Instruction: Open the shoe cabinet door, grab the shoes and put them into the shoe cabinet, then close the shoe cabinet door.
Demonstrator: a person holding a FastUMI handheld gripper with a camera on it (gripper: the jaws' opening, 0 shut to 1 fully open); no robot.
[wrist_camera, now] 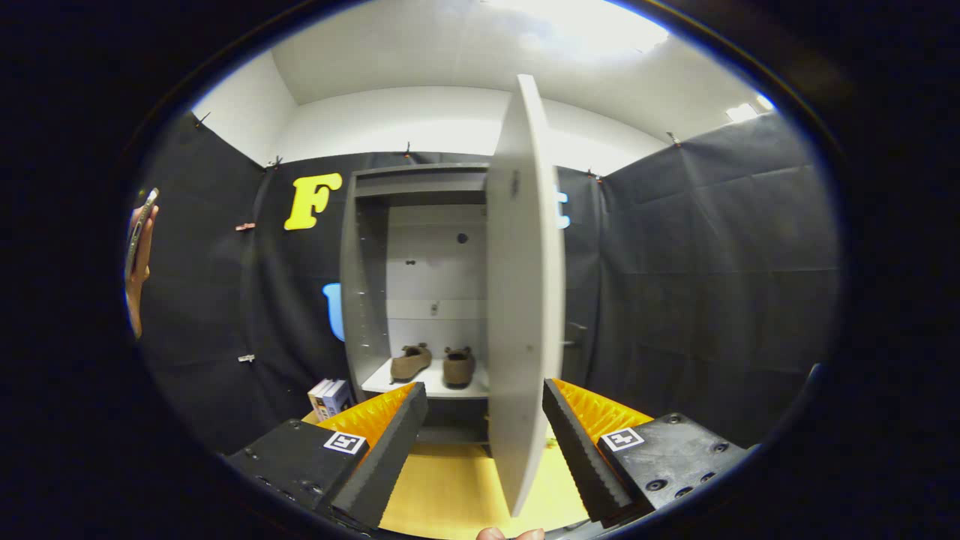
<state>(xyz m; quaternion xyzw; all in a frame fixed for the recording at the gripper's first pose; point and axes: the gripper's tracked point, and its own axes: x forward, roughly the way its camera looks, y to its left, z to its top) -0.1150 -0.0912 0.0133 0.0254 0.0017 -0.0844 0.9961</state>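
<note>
The grey shoe cabinet [367,285] stands against the booth's back wall with its door [525,300] swung out toward me, edge-on. Two brown shoes [431,364] sit side by side on the cabinet's white lower shelf [382,384], beyond my fingers. My gripper [484,409] is open; its ribbed black-and-orange fingers [390,442] spread wide, and the door's lower part hangs between them, closer to the right finger. I cannot tell whether the right finger touches the door.
A few small boxes or books [328,397] stand on the yellowish floor [450,487] left of the cabinet's base. A person's hand [139,255] holds a phone at the far left. A fingertip [510,534] shows below the fingers.
</note>
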